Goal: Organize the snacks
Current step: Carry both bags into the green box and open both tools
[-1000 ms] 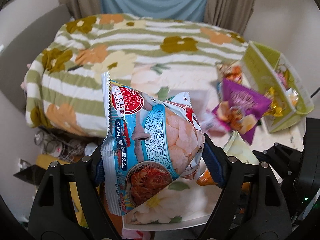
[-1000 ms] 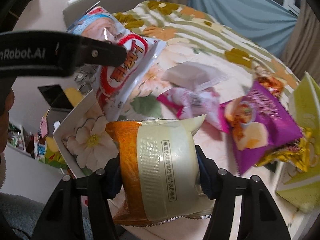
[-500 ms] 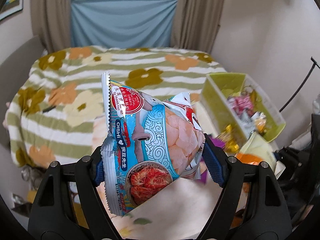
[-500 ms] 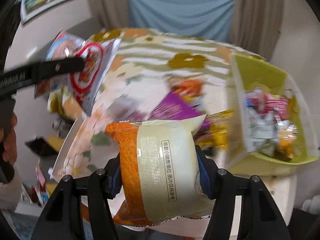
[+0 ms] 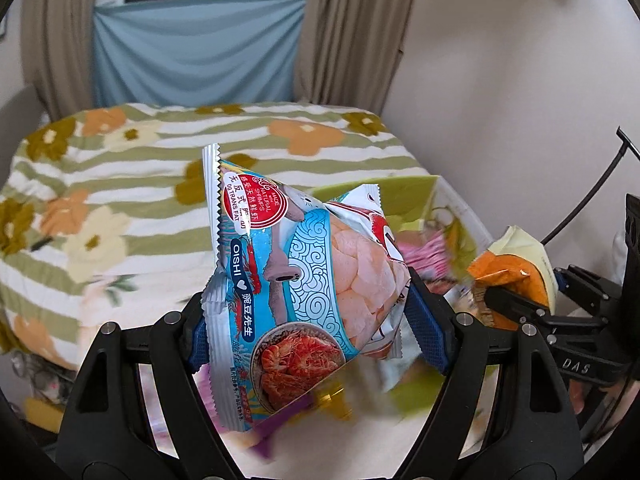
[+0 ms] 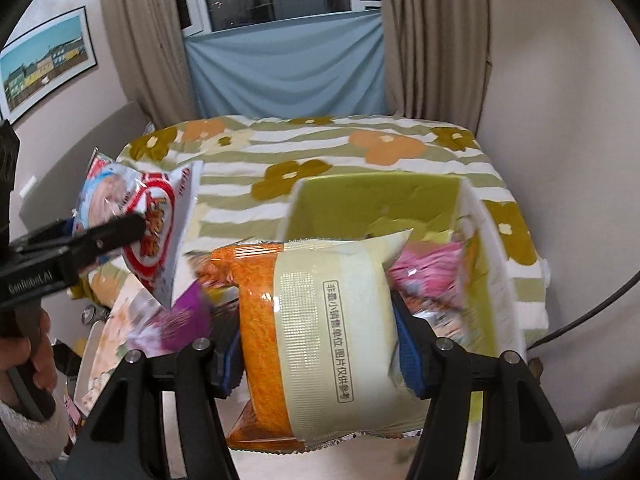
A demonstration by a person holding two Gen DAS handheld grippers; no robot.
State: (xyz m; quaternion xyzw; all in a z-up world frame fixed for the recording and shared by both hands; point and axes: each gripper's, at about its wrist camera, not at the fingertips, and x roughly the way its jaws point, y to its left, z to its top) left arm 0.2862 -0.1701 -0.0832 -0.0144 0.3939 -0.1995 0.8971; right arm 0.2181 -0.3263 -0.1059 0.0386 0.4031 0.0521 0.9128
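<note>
My left gripper [image 5: 308, 328] is shut on a blue and white shrimp-cracker bag [image 5: 296, 280] and holds it in the air; the bag also shows in the right wrist view [image 6: 136, 220] at the left. My right gripper [image 6: 316, 356] is shut on an orange and cream snack bag [image 6: 324, 340], which also shows in the left wrist view [image 5: 516, 268] at the right. A green bin [image 6: 376, 204] with several snack packets stands just beyond the orange bag. It also shows in the left wrist view [image 5: 404, 196], behind the shrimp bag.
A pink packet [image 6: 432, 276] lies in the bin. A purple snack bag [image 6: 180, 316], blurred, lies on the floral tabletop [image 6: 124, 320] left of the bin. A bed with a striped flower blanket [image 5: 120, 184] lies behind, and a wall is on the right.
Both grippers have swung right and tilted up with their bags still held. The green bin has come to the middle of both views and the loose snacks have dropped low and out of sight.
</note>
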